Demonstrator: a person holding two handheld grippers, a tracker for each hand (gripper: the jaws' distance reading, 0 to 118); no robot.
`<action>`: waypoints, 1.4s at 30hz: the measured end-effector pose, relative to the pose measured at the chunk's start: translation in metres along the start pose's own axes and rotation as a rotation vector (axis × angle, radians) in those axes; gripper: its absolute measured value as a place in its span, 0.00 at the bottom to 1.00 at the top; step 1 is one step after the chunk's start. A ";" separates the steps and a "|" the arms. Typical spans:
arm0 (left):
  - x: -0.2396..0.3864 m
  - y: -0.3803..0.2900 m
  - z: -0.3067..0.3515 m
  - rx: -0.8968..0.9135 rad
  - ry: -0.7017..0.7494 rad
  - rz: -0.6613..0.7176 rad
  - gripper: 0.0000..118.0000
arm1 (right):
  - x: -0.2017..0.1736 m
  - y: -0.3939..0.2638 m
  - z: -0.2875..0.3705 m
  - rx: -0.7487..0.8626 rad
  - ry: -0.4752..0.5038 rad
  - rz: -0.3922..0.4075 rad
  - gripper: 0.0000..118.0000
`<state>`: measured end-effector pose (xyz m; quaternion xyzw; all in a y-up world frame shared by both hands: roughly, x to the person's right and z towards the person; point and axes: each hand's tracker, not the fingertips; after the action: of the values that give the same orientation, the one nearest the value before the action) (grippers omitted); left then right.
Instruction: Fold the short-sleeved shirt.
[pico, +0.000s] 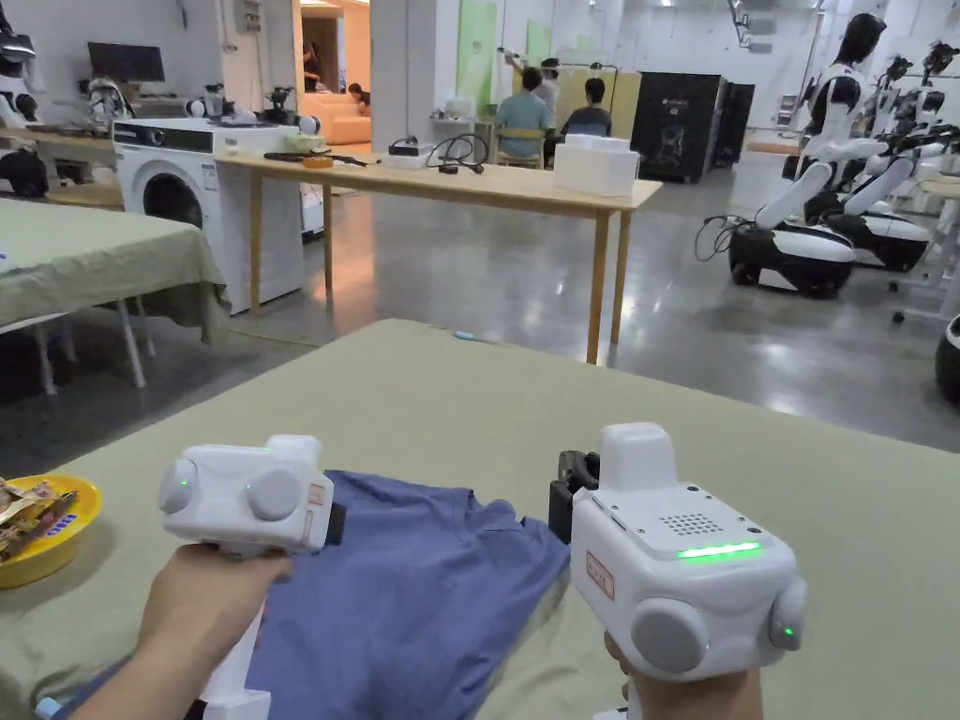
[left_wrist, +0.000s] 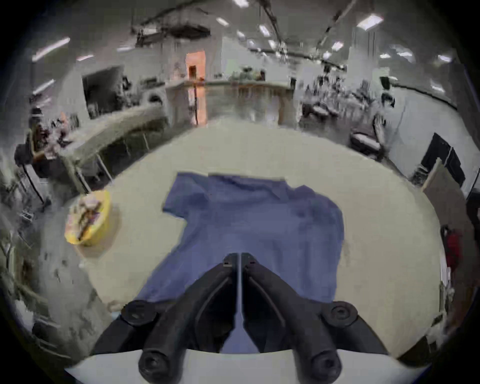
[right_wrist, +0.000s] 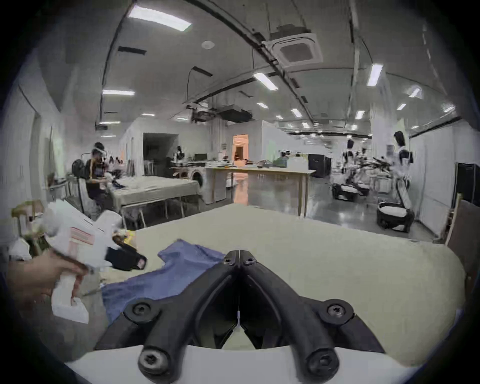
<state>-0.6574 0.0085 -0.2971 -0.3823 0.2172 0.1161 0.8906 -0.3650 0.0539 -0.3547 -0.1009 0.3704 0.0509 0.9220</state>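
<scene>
1. Both claws are closed with nothing caught in them: the left gripper (left_wrist: 239, 256) has its jaws pressed together over the cloth, and the right gripper (right_wrist: 239, 253) has its tips meeting in bare air.
2. My worry from here is a closed claw going down onto the shirt (left_wrist: 249, 228). Shut jaws would only push the fabric and ruck it, rather than pick up an edge.
3. A second risk is the right side of the shirt, which already looks doubled over. If so, a pinch there could lift just the top layer and undo it.
4. The yellow bowl (left_wrist: 88, 218) sits off to the left claw's left, near the spread sleeve; a wide sweep could knock it.
5. The shirt lies flat on the green table cover (left_wrist: 376, 233), straight ahead of and below the left claw.
6. From the right claw, it lies ahead and to the left, with bare cover directly in front.
</scene>
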 end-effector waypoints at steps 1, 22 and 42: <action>-0.006 0.008 -0.027 -0.040 -0.019 0.006 0.94 | 0.003 -0.004 -0.002 -0.009 -0.001 0.000 0.01; 0.067 0.007 -0.179 -0.157 -0.060 -0.029 0.05 | 0.113 -0.064 0.027 -0.181 -0.223 -0.098 0.01; 0.527 -0.036 0.040 0.066 -0.796 -0.488 0.05 | 0.269 -0.051 0.264 -0.042 -0.654 -0.136 0.01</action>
<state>-0.1693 0.0352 -0.5004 -0.3194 -0.2339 0.0341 0.9177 0.0154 0.0681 -0.3473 -0.1228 0.0462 0.0263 0.9910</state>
